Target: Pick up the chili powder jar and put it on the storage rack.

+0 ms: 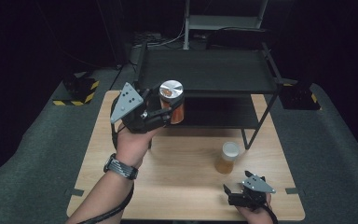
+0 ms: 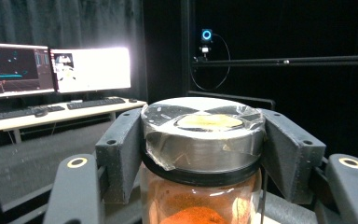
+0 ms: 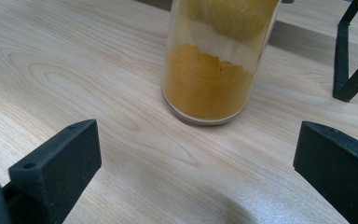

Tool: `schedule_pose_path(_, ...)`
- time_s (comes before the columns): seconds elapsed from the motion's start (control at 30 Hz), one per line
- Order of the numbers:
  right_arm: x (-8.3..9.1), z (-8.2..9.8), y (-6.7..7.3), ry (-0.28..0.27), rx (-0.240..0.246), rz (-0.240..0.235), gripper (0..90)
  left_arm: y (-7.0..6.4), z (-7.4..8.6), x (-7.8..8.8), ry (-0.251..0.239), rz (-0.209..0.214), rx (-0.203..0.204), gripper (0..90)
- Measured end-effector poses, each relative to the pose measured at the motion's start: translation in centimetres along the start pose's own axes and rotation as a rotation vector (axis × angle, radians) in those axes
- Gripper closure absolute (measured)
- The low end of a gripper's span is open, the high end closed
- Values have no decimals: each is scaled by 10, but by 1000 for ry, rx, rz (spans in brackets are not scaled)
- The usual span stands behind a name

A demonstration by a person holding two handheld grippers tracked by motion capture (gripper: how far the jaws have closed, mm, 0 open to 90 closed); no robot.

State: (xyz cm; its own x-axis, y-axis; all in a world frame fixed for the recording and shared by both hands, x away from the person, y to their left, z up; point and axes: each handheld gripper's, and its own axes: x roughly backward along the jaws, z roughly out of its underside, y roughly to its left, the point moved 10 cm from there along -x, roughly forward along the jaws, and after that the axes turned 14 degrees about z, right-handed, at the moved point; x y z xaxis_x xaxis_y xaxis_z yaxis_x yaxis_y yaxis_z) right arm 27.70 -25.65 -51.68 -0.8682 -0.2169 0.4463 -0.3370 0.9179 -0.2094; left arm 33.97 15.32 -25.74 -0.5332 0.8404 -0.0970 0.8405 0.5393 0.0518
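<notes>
Black shelf rack (image 1: 205,74) at desk (image 1: 177,186) rear: left gripper (image 1: 161,109), jaws clamped on red-powder spice jar (image 1: 173,100) just in front of rack's top shelf, should keep it upright & clear the shelf edge; right gripper (image 1: 235,196) jaws open near yellow-powder jar (image 1: 227,157).

A: Red-powder jar (image 2: 200,154): base cut by the bottom edge in the left gripper view.
B: Noted. Yellow-powder jar (image 3: 214,60): lid cut by the top edge in the right gripper view; monitor (image 2: 16,69) text too small to read.
</notes>
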Motion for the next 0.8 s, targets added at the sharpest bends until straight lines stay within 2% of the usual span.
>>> schedule_pose_path(0.1,0,0,0,-1,-3,-1,1,1,-7,-4,0,-5,-20,349)
schedule_pose_path(0.37,0,0,1,-3,5,-1,0,7,-21,-16,-13,-17,-23,348)
schedule_pose_path(0.8,1,0,0,-7,3,-8,1,21,-30,-45,-21,-49,-33,349)
